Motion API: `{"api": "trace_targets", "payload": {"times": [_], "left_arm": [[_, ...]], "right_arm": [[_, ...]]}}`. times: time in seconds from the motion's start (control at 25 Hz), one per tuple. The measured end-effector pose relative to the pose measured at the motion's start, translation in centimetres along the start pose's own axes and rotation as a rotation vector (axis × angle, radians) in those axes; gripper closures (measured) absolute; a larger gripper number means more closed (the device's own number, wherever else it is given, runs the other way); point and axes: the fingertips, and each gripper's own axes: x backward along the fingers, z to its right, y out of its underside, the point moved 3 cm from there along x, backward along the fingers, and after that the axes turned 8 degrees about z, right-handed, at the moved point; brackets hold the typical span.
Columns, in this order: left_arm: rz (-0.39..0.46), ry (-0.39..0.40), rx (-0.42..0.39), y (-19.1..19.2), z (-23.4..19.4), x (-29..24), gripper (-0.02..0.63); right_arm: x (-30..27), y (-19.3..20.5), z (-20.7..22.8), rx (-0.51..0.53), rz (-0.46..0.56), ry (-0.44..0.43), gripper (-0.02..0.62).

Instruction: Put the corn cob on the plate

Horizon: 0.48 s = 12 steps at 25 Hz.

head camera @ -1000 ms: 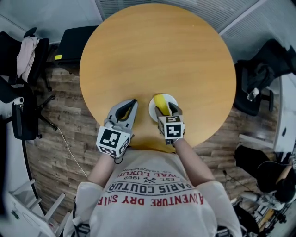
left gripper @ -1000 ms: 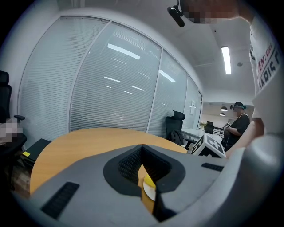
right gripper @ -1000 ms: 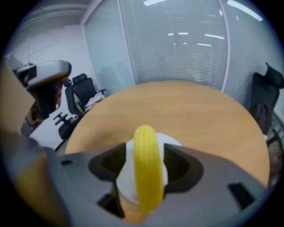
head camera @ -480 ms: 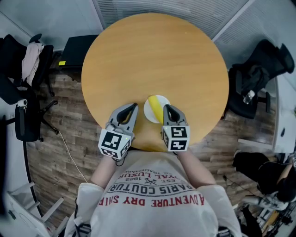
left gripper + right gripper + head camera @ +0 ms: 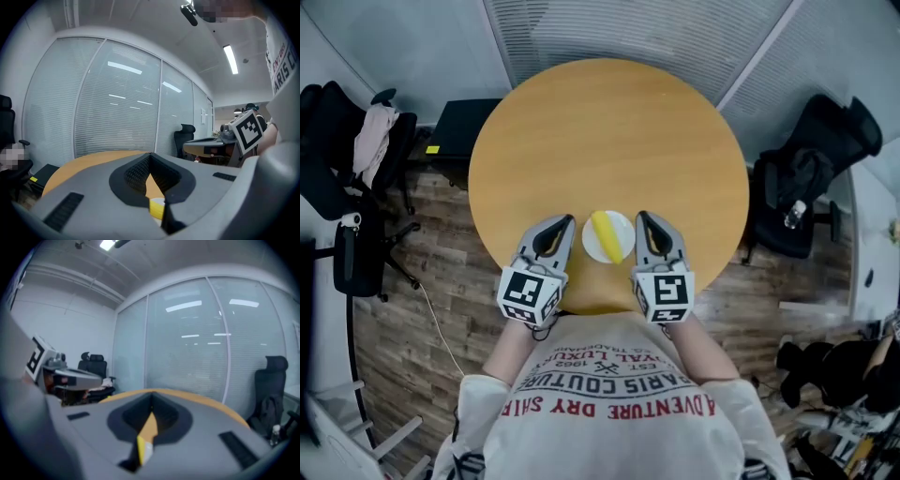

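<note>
Yellow corn cob (image 5: 605,231) lies on the white plate (image 5: 624,228) near the wooden desk's (image 5: 609,131) front edge, between the left claw (image 5: 563,223) and right claw (image 5: 645,219), both closed and empty.

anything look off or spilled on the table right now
Nothing stands out. The yellow corn cob lies diagonally on the small white plate, inside its rim as far as the head view shows. The plate sits flat on the round wooden table, and nothing is spilled.

Round wooden worktop (image 5: 609,141); white plate (image 5: 607,236) near its front edge, corn cob (image 5: 605,228) lying on the plate.
</note>
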Motion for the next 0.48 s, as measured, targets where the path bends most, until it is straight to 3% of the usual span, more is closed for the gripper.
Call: {"api": "trace_targets", "payload": {"times": [0.2,0.48], "left_arm": [[0.034,-0.024,-0.021,-1.6,-0.3,-0.4,0.574],[0.07,-0.017,-0.058,-3.4,0.4,-0.9,0.574]], "right_arm": [[0.8,-2.8,1.1,0.011,0.079,-0.021,0.568],[1.3,-3.1,1.6,-0.002,0.105,-0.046,0.568]]}}
